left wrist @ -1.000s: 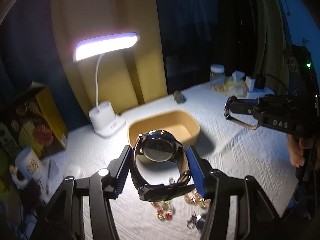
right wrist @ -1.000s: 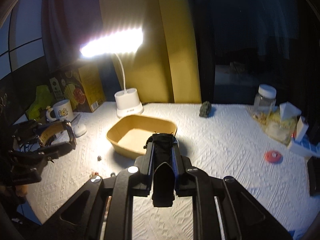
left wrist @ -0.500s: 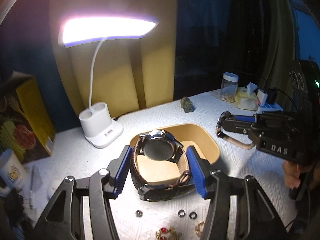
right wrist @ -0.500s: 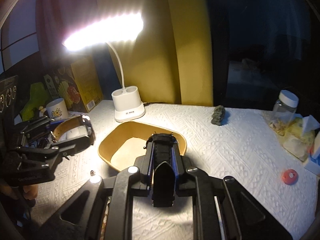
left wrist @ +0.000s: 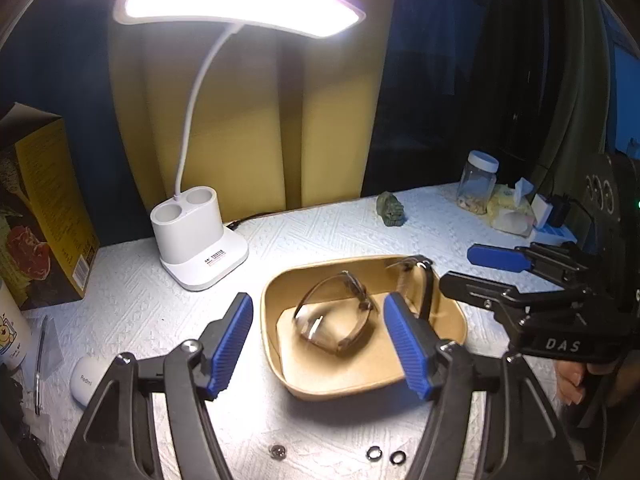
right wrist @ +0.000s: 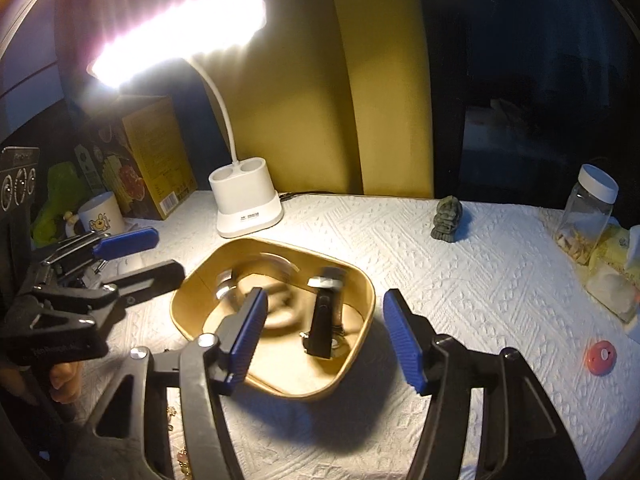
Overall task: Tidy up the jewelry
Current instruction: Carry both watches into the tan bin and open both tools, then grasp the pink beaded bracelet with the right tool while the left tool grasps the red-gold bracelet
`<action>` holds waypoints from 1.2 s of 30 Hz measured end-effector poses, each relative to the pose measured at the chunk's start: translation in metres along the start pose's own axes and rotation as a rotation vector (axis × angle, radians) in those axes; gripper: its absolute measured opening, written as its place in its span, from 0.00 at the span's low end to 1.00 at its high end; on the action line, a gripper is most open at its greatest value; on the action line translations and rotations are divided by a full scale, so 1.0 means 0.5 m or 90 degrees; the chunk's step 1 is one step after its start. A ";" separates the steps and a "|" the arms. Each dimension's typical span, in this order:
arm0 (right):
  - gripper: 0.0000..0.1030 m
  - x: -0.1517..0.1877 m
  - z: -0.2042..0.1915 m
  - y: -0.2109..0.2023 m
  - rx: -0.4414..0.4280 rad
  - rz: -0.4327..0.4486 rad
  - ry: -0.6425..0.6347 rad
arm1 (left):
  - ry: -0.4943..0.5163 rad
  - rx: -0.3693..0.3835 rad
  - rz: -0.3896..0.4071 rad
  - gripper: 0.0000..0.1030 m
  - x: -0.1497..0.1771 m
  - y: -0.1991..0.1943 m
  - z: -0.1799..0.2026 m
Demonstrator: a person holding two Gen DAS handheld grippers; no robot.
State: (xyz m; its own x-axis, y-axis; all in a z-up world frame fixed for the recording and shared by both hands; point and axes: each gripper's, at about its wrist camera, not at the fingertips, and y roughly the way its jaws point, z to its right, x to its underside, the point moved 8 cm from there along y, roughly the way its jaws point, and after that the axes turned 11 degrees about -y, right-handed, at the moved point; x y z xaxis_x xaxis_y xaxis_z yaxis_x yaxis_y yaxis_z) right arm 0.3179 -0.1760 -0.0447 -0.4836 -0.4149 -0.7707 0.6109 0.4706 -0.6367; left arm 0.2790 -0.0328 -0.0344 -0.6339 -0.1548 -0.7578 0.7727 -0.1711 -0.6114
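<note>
Fingers of left gripper (left wrist: 318, 338) and right gripper (right wrist: 322, 338) both spread wide above tan tray (right wrist: 362, 280), pinching nothing, two watches (left wrist: 336, 320) lying loose inside.

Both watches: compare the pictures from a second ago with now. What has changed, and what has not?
Both tongs have opened and let go. The left tongs dropped the brown-strapped watch into the tan tray, where it blurs, still moving. The right tongs released the black-strapped watch into it too. Lamp, figurine and jar stayed put.
</note>
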 end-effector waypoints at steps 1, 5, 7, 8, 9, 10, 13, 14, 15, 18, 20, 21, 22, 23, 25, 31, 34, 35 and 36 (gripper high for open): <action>0.56 0.001 0.000 -0.003 0.001 0.001 0.002 | -0.001 -0.002 0.003 0.66 0.001 -0.005 -0.003; 0.56 0.008 -0.006 -0.020 0.003 0.001 0.004 | -0.006 -0.008 0.010 0.66 0.008 -0.032 -0.012; 0.56 0.014 -0.014 -0.030 0.005 0.001 0.003 | -0.008 -0.013 0.013 0.66 0.014 -0.048 -0.017; 0.56 0.017 -0.018 -0.034 0.004 0.001 0.003 | -0.008 -0.016 0.016 0.66 0.018 -0.057 -0.020; 0.56 0.021 -0.023 -0.039 0.003 0.001 0.002 | -0.009 -0.019 0.017 0.66 0.022 -0.065 -0.023; 0.56 0.025 -0.030 -0.044 0.003 0.001 0.000 | -0.011 -0.022 0.019 0.66 0.028 -0.075 -0.025; 0.56 0.042 -0.050 -0.059 0.001 -0.002 -0.003 | -0.017 -0.028 0.024 0.66 0.043 -0.101 -0.032; 0.56 0.049 -0.058 -0.064 -0.001 -0.005 -0.004 | -0.020 -0.032 0.026 0.66 0.050 -0.110 -0.034; 0.56 0.057 -0.067 -0.069 -0.004 -0.007 -0.006 | -0.024 -0.035 0.026 0.66 0.057 -0.120 -0.037; 0.56 0.077 -0.090 -0.085 -0.010 -0.014 -0.011 | -0.032 -0.040 0.030 0.66 0.075 -0.146 -0.040; 0.56 0.092 -0.101 -0.092 -0.014 -0.017 -0.013 | -0.036 -0.044 0.036 0.66 0.086 -0.163 -0.041; 0.56 0.099 -0.106 -0.095 -0.015 -0.020 -0.015 | -0.039 -0.045 0.037 0.66 0.093 -0.171 -0.042; 0.56 0.109 -0.113 -0.099 -0.018 -0.022 -0.017 | -0.043 -0.045 0.038 0.66 0.099 -0.178 -0.042; 0.56 0.118 -0.120 -0.103 -0.020 -0.026 -0.019 | -0.046 -0.045 0.038 0.66 0.106 -0.185 -0.043; 0.56 0.135 -0.132 -0.105 -0.025 -0.033 -0.021 | -0.049 -0.047 0.038 0.66 0.122 -0.197 -0.043; 0.56 0.191 -0.164 -0.092 -0.042 -0.067 -0.026 | -0.059 -0.053 0.027 0.66 0.169 -0.209 -0.049; 0.55 0.211 -0.182 -0.077 -0.056 -0.084 -0.026 | -0.065 -0.055 0.017 0.66 0.190 -0.208 -0.058; 0.54 0.217 -0.189 -0.073 -0.060 -0.089 -0.025 | -0.068 -0.057 0.012 0.66 0.198 -0.207 -0.062; 0.51 0.222 -0.197 -0.067 -0.066 -0.094 -0.024 | -0.069 -0.058 0.009 0.66 0.203 -0.206 -0.064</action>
State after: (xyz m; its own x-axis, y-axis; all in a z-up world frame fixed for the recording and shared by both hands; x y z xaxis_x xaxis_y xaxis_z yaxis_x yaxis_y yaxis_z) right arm 0.1819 -0.1611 -0.1115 -0.5380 -0.5142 -0.6680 0.4663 0.4785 -0.7440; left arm 0.1362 0.0004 -0.0553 -0.6185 -0.2616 -0.7409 0.7789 -0.0796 -0.6221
